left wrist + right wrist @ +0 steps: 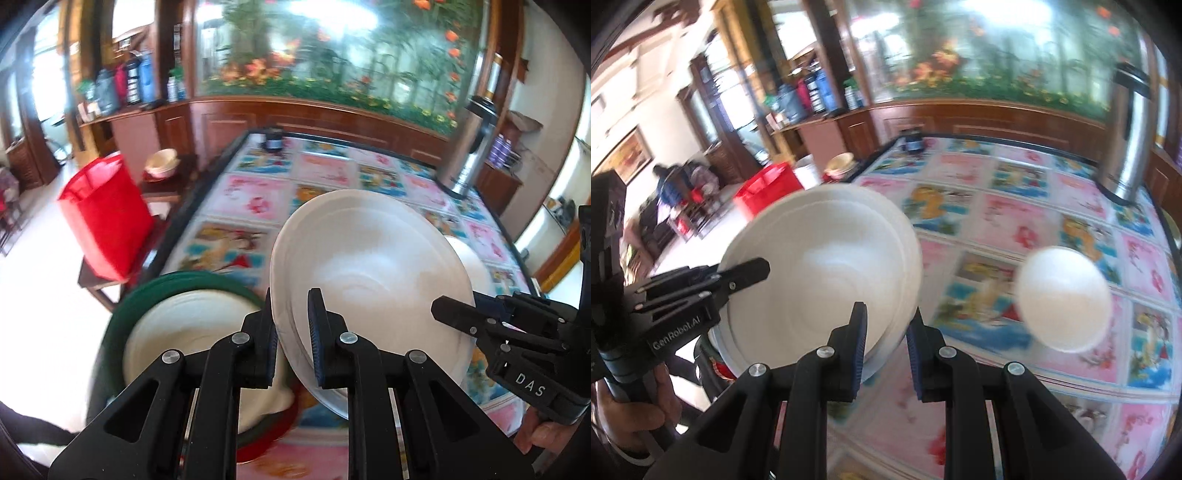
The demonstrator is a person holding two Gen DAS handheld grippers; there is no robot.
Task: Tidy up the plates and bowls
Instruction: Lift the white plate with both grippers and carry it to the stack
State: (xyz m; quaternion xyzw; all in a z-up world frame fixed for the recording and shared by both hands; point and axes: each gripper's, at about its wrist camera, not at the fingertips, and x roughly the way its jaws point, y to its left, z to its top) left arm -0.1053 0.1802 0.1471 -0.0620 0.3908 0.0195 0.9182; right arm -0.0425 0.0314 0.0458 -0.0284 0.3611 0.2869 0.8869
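My left gripper (293,306) and my right gripper (886,317) are each shut on the rim of a small stack of white plates (369,273), held tilted above the table; the stack also shows in the right wrist view (827,269). The right gripper appears in the left wrist view (439,308) on the stack's right edge, the left gripper in the right wrist view (764,266) on its left edge. A green-rimmed plate (184,317) lies below at the table's near left corner. A white bowl (1065,299) sits on the table to the right, seen blurred.
The table has a colourful picture cloth (325,170). A steel thermos (472,147) stands at its far right, a dark jar (272,138) at the far edge. A red bag (107,218) and a cream bowl (162,162) sit on stools to the left.
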